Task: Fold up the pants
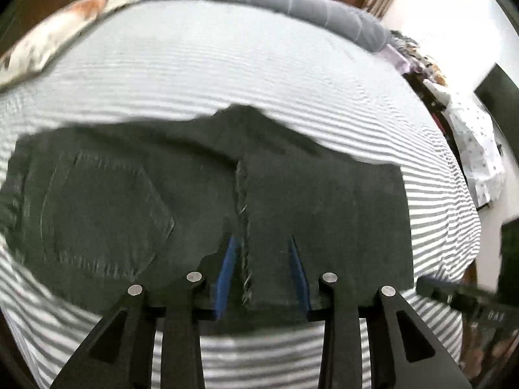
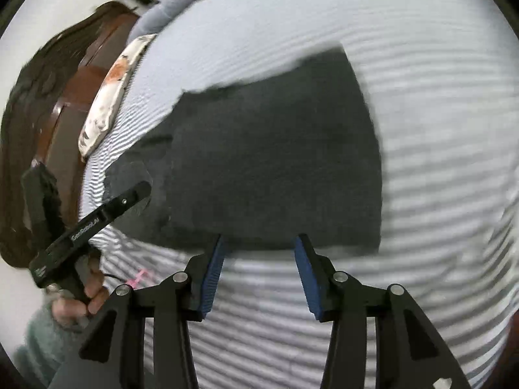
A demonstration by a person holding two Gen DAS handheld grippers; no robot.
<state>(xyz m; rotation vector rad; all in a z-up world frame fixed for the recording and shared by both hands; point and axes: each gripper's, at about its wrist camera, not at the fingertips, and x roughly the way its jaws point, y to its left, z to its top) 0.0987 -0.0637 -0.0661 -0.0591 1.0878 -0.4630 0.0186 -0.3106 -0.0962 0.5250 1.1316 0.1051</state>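
Black jeans [image 1: 201, 194] folded compact mid-bed on striped sheet [image 1: 227, 74], pocket side up | left gripper [image 1: 262, 243] released, fingers straddling near fold edge | right gripper [image 2: 259, 243] released, poised at near edge, likely aligning next fold.

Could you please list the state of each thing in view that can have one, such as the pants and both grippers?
pants: dark, folded over, lying on the striped sheet, back pocket facing up.
left gripper: open, fingers over the pants' near edge, holding nothing.
right gripper: open, fingertips at the pants' near edge, holding nothing.
pillow: lying at the bed's far edge.
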